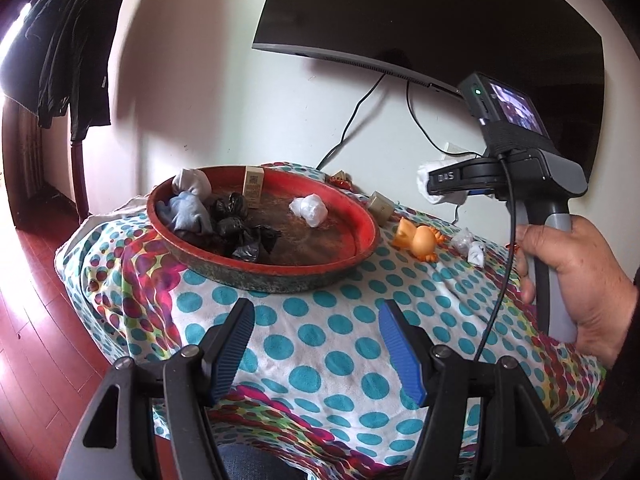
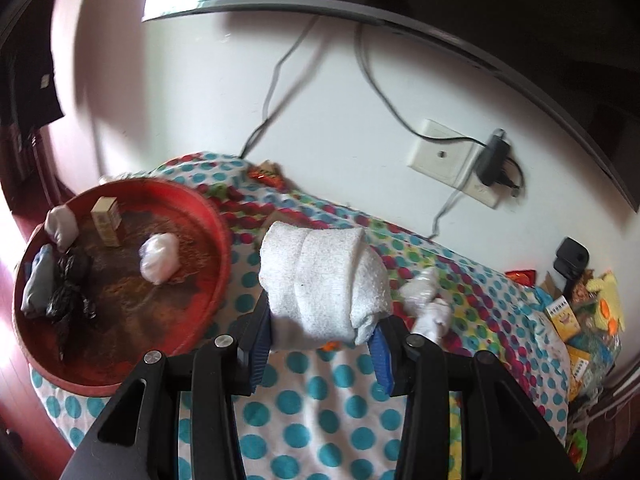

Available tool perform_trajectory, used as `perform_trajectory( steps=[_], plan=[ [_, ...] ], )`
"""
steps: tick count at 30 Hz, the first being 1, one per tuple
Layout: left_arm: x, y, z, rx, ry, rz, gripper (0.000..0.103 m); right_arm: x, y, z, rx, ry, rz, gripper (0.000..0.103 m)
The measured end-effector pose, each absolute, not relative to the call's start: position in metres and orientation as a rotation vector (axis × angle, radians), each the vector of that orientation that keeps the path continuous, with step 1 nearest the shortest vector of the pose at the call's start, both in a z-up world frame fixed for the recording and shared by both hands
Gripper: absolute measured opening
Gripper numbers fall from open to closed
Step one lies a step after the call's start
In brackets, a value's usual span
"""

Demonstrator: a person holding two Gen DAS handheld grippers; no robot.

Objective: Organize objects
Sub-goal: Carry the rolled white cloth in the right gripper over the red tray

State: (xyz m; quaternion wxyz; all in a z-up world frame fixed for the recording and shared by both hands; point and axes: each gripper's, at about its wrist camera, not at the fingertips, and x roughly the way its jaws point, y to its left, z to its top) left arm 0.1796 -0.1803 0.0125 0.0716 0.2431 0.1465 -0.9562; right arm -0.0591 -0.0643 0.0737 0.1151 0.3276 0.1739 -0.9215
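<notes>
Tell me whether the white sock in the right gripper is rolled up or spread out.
Rolled up. The white sock is a tight bundle with its cuff folded over, clamped between the right gripper above the dotted cloth.

The cloth (image 1: 320, 344) over the table is white with teal polka dots and bands of magenta, red and yellow-green. The round tray (image 1: 360, 224) is red on its rim, brown and worn inside, and holds a pale blue sock (image 1: 186, 212), black plastic bags (image 1: 240, 224) and a white bundle (image 1: 310, 209). The rolled sock (image 2: 320, 276) is white, the toy duck (image 1: 418, 242) orange, and the gripper pads (image 1: 400, 350) blue.
</notes>
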Motion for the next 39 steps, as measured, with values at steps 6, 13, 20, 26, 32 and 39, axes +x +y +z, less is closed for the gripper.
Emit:
perform_trajectory(
  steps=[6,13,20,26,32,39],
  plan=[
    [0.179,-0.183,0.011,0.74,0.448,-2.861,0.066,-0.042,-0.109,0.056,0.963,0.531,-2.538,0.041],
    [0.174,-0.197,0.003,0.789,0.513,-2.788,0.066,-0.024,-0.149,0.037,0.981,0.528,-2.349,0.042],
    [0.173,-0.202,0.0,0.808,0.569,-2.781,0.066,-0.031,-0.165,0.017,1.057,0.485,-2.292,0.042],
    [0.17,-0.205,-0.003,0.83,0.593,-2.765,0.066,-0.028,-0.174,0.001,1.076,0.492,-2.271,0.042],
    [0.168,-0.204,-0.006,0.852,0.602,-2.765,0.066,-0.031,-0.177,-0.011,1.111,0.477,-2.226,0.042],
    [0.167,-0.206,-0.008,0.865,0.613,-2.755,0.066,-0.031,-0.174,-0.02,1.124,0.465,-2.215,0.042]
  ],
)
